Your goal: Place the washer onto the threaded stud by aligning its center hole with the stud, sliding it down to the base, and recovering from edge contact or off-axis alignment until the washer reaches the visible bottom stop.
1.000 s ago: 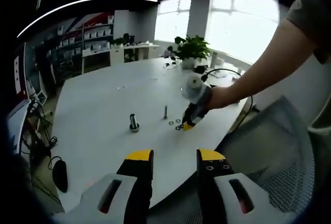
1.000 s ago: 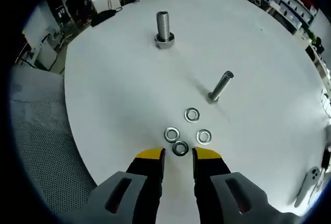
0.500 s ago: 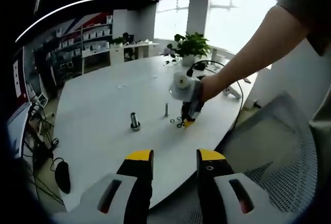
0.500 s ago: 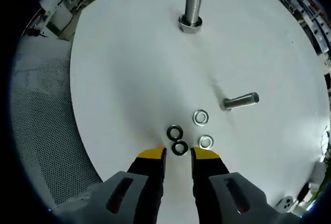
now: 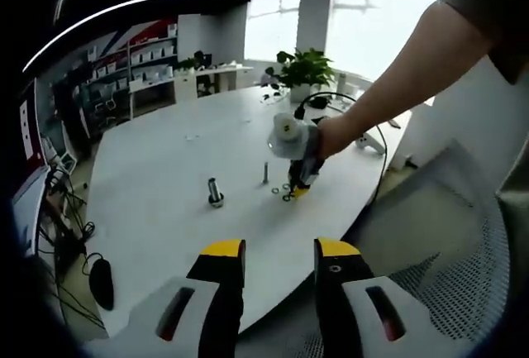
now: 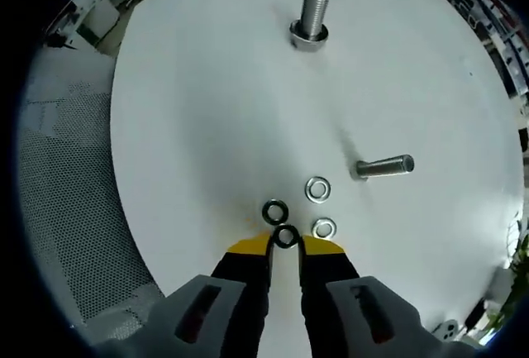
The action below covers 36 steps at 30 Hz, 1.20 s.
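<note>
Small dark ring washer [image 6: 287, 236], flat, between claw tips

Four washers [image 6: 286, 236] cluster near the counter [image 6: 207, 126] edge; the nearest lies between the right gripper's [image 6: 285, 246] fingers. A stud [image 6: 385, 166] stands just beyond them, a bolt [image 6: 312, 17] farther inward.

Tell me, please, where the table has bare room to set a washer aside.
The broad table stretch left of the thick stud, toward the mesh chair, is bare. It is crowded by the right gripper: four washers cluster beside the thin stud.
</note>
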Each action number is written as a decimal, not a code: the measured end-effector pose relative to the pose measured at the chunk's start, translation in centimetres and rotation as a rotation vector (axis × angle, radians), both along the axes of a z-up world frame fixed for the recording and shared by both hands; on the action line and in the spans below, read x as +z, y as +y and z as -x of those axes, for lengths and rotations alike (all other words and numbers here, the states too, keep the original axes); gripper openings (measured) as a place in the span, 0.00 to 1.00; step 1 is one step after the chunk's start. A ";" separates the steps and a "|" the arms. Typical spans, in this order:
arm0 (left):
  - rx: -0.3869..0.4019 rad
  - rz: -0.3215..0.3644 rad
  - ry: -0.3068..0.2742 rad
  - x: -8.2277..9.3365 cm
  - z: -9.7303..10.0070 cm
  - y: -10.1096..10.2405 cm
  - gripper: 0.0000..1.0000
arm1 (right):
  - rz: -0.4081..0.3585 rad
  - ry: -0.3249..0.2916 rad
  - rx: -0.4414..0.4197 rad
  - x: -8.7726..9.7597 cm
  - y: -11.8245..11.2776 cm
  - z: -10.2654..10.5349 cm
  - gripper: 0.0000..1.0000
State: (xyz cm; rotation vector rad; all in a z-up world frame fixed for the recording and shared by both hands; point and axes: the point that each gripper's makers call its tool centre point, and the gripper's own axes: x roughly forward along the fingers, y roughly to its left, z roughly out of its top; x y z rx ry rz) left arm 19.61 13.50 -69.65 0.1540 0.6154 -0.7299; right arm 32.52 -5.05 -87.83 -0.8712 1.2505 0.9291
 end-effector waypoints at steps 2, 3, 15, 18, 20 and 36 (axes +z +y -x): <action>0.003 0.004 -0.005 0.1 -0.1 0.0 0.31 | 0.018 -0.006 0.046 0.0 0.0 0.1 0.15; 0.003 0.004 -0.005 0.1 -0.1 0.0 0.31 | 0.025 -0.005 0.060 0.0 0.0 0.1 0.15; 0.000 -0.002 -0.003 0.0 0.0 0.0 0.31 | -0.007 -0.011 -0.005 0.0 -0.1 -0.1 0.15; -0.002 -0.003 0.003 -0.1 0.0 0.0 0.31 | -0.042 -0.008 -0.052 0.0 0.0 -0.2 0.16; 0.000 -0.010 -0.004 0.0 -0.1 0.0 0.31 | -0.050 0.002 -0.067 0.1 0.1 -0.1 0.17; 0.004 -0.013 0.000 -0.1 -0.1 0.1 0.30 | 0.013 0.011 -0.074 0.0 0.4 0.1 0.19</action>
